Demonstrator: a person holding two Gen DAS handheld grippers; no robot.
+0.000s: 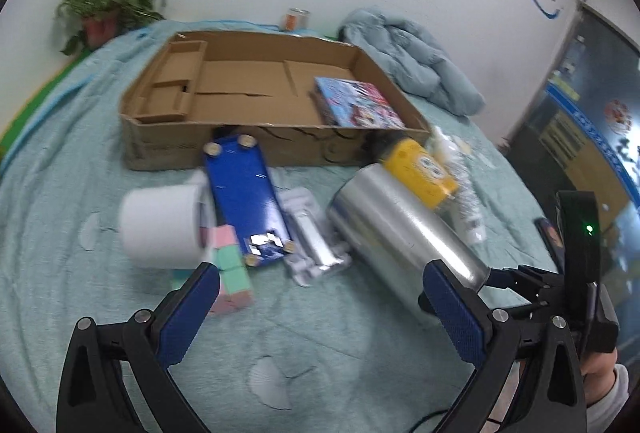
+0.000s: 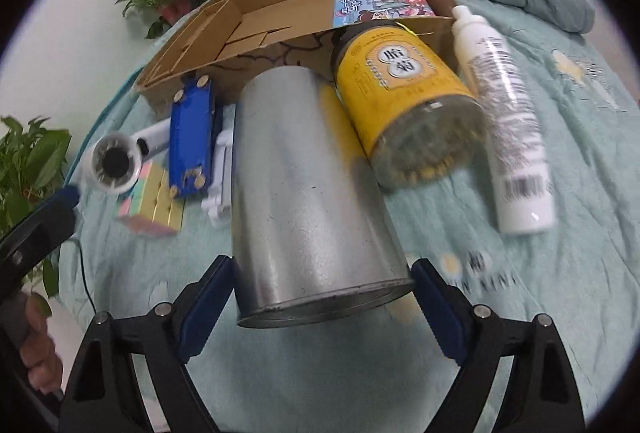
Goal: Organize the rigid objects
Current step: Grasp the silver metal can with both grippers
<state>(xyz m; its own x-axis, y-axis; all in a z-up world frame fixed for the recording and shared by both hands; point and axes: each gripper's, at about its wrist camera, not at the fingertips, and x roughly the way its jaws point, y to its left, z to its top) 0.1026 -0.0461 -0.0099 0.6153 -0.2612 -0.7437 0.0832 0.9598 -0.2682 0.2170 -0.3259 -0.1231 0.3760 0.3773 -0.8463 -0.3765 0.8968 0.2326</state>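
Right gripper (image 2: 322, 297) jaws apart, straddling near rim of silver can (image 2: 308, 201); pads flank it, contact unclear, likely lining up grasp. Can lies on bedspread (image 2: 560, 273), near side of cardboard box (image 1: 256, 89). Left gripper (image 1: 320, 309) jaws apart, empty, hovering beside pastel cube (image 1: 232, 269).

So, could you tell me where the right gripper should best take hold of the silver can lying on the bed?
Grip the silver can across its round body near the open rim, coming from that near end. It lies on its side, and the right gripper has its open jaws on either side there, probably just wide enough.
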